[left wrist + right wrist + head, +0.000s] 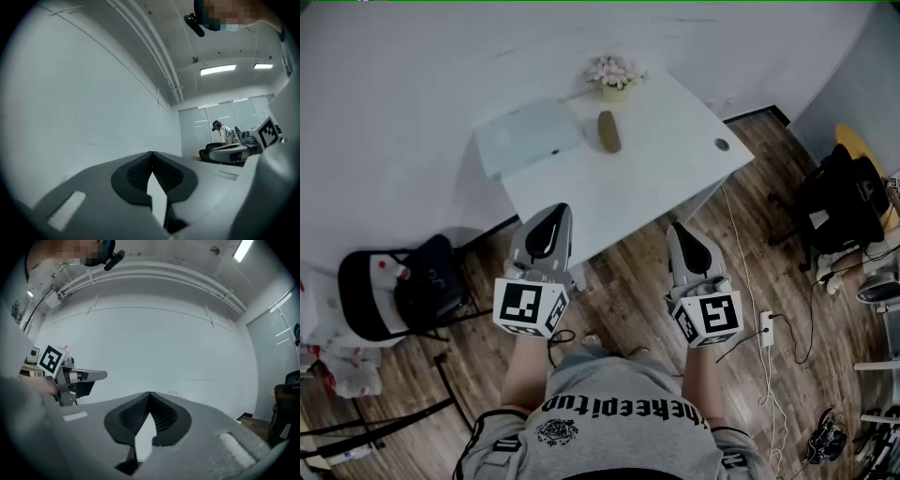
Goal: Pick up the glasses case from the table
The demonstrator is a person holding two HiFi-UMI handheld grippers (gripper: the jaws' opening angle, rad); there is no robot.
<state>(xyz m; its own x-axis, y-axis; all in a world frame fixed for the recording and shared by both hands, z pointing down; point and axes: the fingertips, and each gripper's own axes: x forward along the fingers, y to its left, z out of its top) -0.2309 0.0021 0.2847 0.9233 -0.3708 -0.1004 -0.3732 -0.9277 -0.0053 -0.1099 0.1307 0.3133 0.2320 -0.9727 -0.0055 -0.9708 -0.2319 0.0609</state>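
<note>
An olive-brown glasses case [608, 131] lies near the far edge of the white table [647, 178], in front of a small flower pot [614, 77]. My left gripper [554, 212] hangs over the table's near edge, shut, with nothing between its jaws. My right gripper [682, 230] hovers just off the table's near edge, also shut and empty. Both stay well short of the case. The left gripper view shows its tips [153, 154] meeting against a bare white wall; the right gripper view shows the same closed tips [149, 393]. The case appears in neither gripper view.
A pale blue laptop or folder [528, 137] lies on the table left of the case. A black chair [403, 291] stands at the left, another chair with bags [839, 202] at the right. Cables and a power strip [766, 328] lie on the wood floor.
</note>
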